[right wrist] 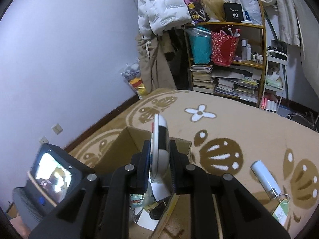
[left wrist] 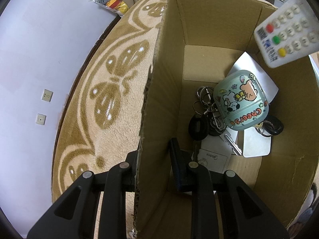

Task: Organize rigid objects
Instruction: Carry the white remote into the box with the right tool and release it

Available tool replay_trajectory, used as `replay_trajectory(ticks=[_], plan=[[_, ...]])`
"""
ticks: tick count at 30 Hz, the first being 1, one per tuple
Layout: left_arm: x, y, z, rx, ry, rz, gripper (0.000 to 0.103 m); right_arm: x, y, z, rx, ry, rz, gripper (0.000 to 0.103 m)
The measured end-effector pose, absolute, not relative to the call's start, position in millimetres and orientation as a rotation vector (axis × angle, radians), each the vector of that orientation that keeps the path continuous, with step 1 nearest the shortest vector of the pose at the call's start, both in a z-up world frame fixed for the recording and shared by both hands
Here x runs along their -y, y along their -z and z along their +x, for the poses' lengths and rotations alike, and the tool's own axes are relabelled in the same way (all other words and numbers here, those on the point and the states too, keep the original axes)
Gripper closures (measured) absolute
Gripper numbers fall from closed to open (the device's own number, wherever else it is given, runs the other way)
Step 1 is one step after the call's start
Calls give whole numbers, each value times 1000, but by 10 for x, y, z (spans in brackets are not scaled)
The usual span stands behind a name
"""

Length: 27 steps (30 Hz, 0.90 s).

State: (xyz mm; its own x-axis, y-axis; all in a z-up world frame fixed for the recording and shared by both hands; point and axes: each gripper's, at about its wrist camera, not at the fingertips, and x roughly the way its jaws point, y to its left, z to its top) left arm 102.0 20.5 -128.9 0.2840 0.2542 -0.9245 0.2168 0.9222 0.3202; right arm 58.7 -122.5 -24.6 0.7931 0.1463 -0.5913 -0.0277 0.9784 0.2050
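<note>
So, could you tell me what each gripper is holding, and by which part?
Left gripper: clamped on the cardboard box wall. Right gripper: holds the white remote by its lower end.

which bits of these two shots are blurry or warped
Left wrist view: the white remote at top right is motion-smeared, while the cartoon case in the cardboard box is sharp; fisheye bends the box wall. Right wrist view: the remote's tip is soft, the bookshelf fairly crisp, and the carpet edge curves.
</note>
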Motion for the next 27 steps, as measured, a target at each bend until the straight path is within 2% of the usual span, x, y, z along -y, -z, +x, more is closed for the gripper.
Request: replay_trajectory(ticks=[10,21,23,25,27], plan=[[-227,1297,1031,-1296,-23,419,80,1049,383,681,-654,-9,38,84],[-215,1307,1013,-1294,-25,425,80,1110,498,594,-715,-56,112,80],[-213,1309,1009,-1293,-25,427,80,1114,464,587,-714,-56,112,72],[-211,1306,1006,-1293,-25,426,80,1124,429,587,-712,-54,112,52],[-209,1306,1006,-1293,-25,426,80,1150,397,582,-710,-34,111,42]])
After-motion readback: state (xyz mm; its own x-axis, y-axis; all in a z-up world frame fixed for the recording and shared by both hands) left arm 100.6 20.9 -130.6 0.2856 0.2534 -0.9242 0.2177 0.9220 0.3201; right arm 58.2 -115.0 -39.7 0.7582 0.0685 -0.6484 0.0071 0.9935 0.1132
